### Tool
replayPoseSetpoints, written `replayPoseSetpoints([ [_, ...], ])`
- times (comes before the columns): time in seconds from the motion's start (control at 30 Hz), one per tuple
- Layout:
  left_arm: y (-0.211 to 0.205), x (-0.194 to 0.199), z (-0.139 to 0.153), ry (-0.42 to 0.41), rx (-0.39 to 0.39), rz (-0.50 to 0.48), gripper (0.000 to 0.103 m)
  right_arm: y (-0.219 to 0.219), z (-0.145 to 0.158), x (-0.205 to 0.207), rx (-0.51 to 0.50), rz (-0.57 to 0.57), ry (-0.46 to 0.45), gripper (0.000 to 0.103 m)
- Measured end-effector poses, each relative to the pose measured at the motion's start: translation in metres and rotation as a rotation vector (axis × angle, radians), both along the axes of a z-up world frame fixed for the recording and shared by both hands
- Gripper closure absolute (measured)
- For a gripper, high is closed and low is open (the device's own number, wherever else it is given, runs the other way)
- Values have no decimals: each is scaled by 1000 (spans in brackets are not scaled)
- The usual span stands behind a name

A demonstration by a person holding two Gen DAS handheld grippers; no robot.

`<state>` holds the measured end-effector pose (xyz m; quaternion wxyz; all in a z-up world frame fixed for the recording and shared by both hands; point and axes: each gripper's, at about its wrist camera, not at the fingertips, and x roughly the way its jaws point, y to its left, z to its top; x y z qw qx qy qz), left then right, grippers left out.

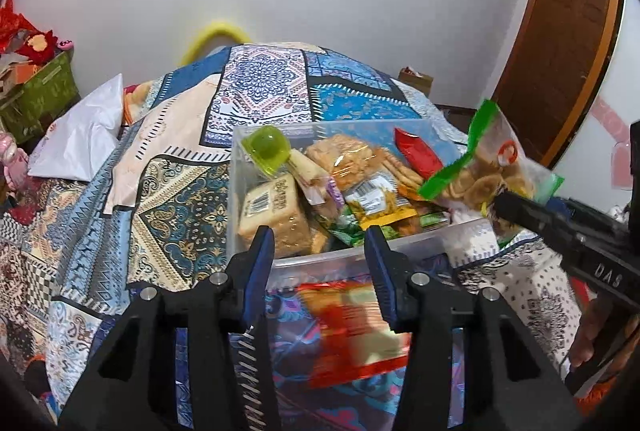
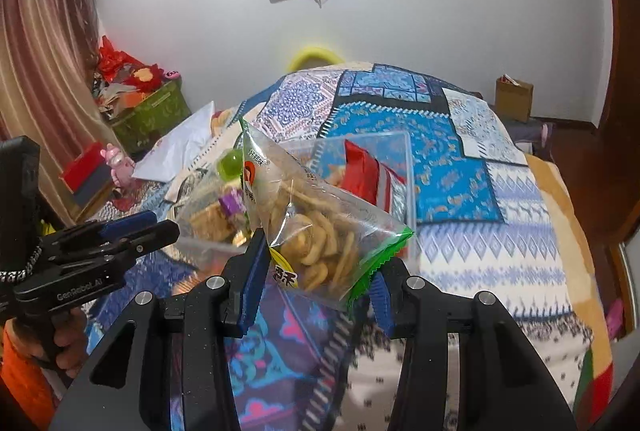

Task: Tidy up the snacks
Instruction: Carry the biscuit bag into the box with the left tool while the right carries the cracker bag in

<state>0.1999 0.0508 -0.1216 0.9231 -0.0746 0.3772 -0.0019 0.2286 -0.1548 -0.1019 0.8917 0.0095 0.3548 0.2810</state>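
Note:
A clear plastic bin (image 1: 344,253) on the bed holds several snack packs, a green jelly cup (image 1: 269,147) and a red packet (image 1: 418,153). My left gripper (image 1: 320,251) is open and empty at the bin's near rim, above a blurred red and yellow snack packet (image 1: 352,331) on the bedspread. My right gripper (image 2: 316,263) is shut on a clear green-edged bag of chips (image 2: 316,223), held in the air at the bin's right side; the bag also shows in the left wrist view (image 1: 492,167). The bin shows behind the bag in the right wrist view (image 2: 406,167).
A patterned bedspread (image 1: 260,87) covers the bed. A white pillow (image 1: 80,135) lies at its left. A green box (image 1: 40,91) with red items stands by the wall at left. A cardboard box (image 2: 514,97) sits beyond the bed, a wooden door (image 1: 560,43) at right.

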Motion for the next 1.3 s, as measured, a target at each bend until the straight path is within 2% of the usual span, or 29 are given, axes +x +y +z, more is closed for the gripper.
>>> replayPoseSetpoints([
  [0.07,1,0,-8,22,-7,-8,56,4,-1,3,-1,5,-2,61],
  [0.17,0,0,-27,81,-29,-22,49,8,-4,9,-16,9,-3,61],
  [0.33,-10,4,-58,190,-101,-60,49,10,-5,22,-44,17,1,61],
  [0.37,-14,5,-63,202,-104,-70,48,10,-5,25,-46,20,4,61],
  [0.47,-25,9,-66,205,-105,-85,34,11,-6,32,-64,30,6,61],
  [0.57,-35,15,-75,241,-118,-111,34,13,-10,38,-86,37,10,62],
  [0.7,-43,25,-92,281,-72,-101,31,18,-15,43,-92,79,24,62],
  [0.87,-51,21,-97,243,-27,-88,31,20,-20,42,-84,117,46,62],
  [1.0,-52,12,-95,220,-24,-85,40,21,-28,39,-79,128,68,62],
  [1.07,-51,4,-92,212,-25,-79,40,22,-30,36,-88,131,69,61],
  [1.23,-35,-14,-65,158,-31,-51,41,26,-29,32,-121,113,53,59],
  [1.3,-28,-21,-49,124,-27,-37,41,23,-27,33,-124,84,61,55],
])
